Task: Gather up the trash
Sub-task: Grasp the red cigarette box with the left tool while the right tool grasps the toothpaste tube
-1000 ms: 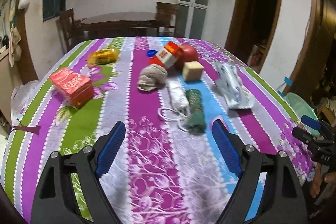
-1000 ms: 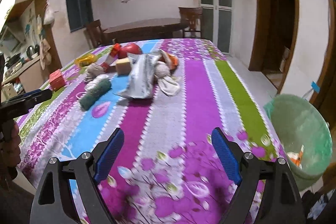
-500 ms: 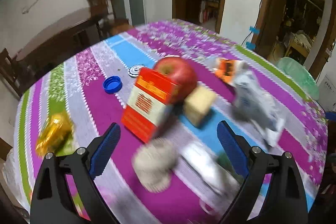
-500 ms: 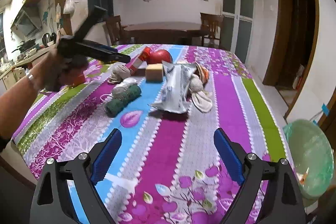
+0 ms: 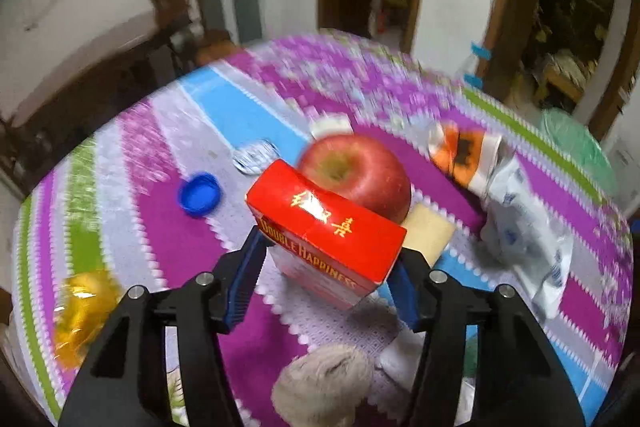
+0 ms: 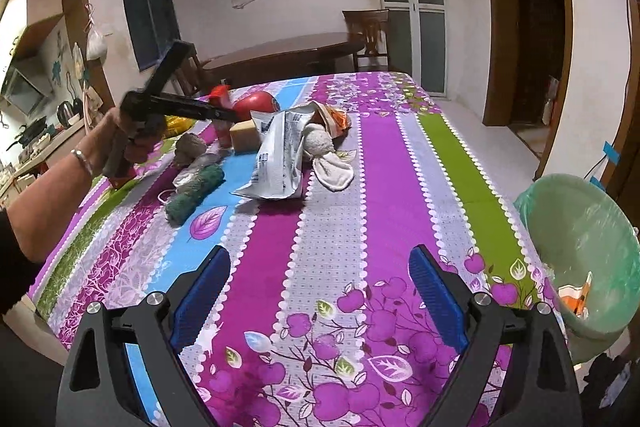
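Left wrist view: the left gripper [image 5: 326,269] had just been closing on a red cigarette box [image 5: 326,231] and now clasped it, the blue pads pressed on both its ends. The box sat tilted above a table spread with a striped floral cloth [image 5: 168,227] in purple, blue, green and grey. Just behind the box lay a red apple [image 5: 360,171], with a pale yellow block [image 5: 430,233] beside it. A blue bottle cap [image 5: 199,193] lay apart to the left, a yellow crinkled wrapper [image 5: 82,311] near the table's left edge, and a white printed bag [image 5: 528,231] and an orange packet [image 5: 460,155] to the right. A grey ball of yarn [image 5: 324,379] showed between the gripper's arms. Behind the table stood a dark doorway and a glazed door — much of the frame was blurred.

Right wrist view: the right gripper [image 6: 318,301] hung wide open with nothing between its pads, over the near end of the same cloth. A hand [image 6: 120,135] with a bracelet held the other gripper over the pile mid-table, where the box appeared as a red blur. A green roll [image 6: 196,193] and a beige rag [image 6: 330,163] lay near the bag. A green-lined bin [image 6: 576,247] stood off the table's right edge — scraps lay inside it. A dark dining table, a chair and a framed picture filled the white-walled room.
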`<state>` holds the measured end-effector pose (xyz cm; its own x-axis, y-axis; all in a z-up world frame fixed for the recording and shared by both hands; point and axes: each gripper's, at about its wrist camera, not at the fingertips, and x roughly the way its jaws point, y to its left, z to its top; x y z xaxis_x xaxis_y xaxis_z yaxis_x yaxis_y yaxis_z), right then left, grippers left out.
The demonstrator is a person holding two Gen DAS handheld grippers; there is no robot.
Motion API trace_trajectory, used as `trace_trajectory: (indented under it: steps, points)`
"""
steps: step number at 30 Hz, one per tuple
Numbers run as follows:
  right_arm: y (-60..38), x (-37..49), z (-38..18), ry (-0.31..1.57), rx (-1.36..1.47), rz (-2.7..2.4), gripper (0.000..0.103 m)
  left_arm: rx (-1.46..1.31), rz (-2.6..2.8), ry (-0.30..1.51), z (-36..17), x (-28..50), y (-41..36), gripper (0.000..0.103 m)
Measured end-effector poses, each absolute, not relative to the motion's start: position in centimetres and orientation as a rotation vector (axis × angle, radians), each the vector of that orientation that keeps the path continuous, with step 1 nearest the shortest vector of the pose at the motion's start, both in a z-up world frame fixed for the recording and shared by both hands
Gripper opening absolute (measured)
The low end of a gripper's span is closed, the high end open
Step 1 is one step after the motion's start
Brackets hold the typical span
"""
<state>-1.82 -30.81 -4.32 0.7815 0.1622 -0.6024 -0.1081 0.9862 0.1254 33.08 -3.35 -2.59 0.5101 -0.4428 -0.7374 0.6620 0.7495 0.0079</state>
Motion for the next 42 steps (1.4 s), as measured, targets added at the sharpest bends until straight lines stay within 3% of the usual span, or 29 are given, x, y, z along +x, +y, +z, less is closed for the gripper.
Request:
trace_trajectory:
  steps: [5, 8, 14, 21, 22, 24, 26, 34, 42]
  points:
    - [-30.5, -0.8, -3.8, 0.655, 0.105, 0.198, 0.091, 0.197, -0.655, 0.578, 3.3, 27.8, -0.2, 0.055]
    - [-29.8, 1.7, -2.7, 0.633, 0.100, 0.239, 0.085, 0.087, -0.601, 0.466, 5.4, 23.4, 1.3, 0.055]
    - [-26.2, 8.8, -1.7, 0.687, 0.062, 0.318, 0.074, -0.045, -0.493, 0.363, 4.1, 17.0, 1.2, 0.055]
    - [-22.2, 14.9, -3.6, 0.799, -0.047, 0.253, 0.068, -0.157, -0.530, 0.375, 2.7, 16.6, 2.0, 0.055]
    - [-21.9, 15.5, -4.0, 0.814, -0.055, 0.239, 0.065, -0.162, -0.525, 0.384, 2.5, 16.8, 2.1, 0.055]
    - [-21.8, 16.5, -4.9, 0.853, -0.043, 0.236, 0.041, -0.165, -0.510, 0.400, 2.3, 16.8, 2.3, 0.055]
    - [-21.6, 16.6, -5.5, 0.862, -0.041, 0.244, 0.028, -0.173, -0.503, 0.399, 2.4, 16.7, 2.6, 0.055]
    - [-22.8, 10.2, -2.6, 0.713, 0.018, 0.295, 0.023, -0.182, -0.448, 0.407, 2.8, 15.4, 2.5, 0.055]
    - [-27.0, 1.3, 0.2, 0.583, 0.110, 0.265, 0.023, -0.128, -0.393, 0.550, 0.9, 13.1, 1.0, 0.055]
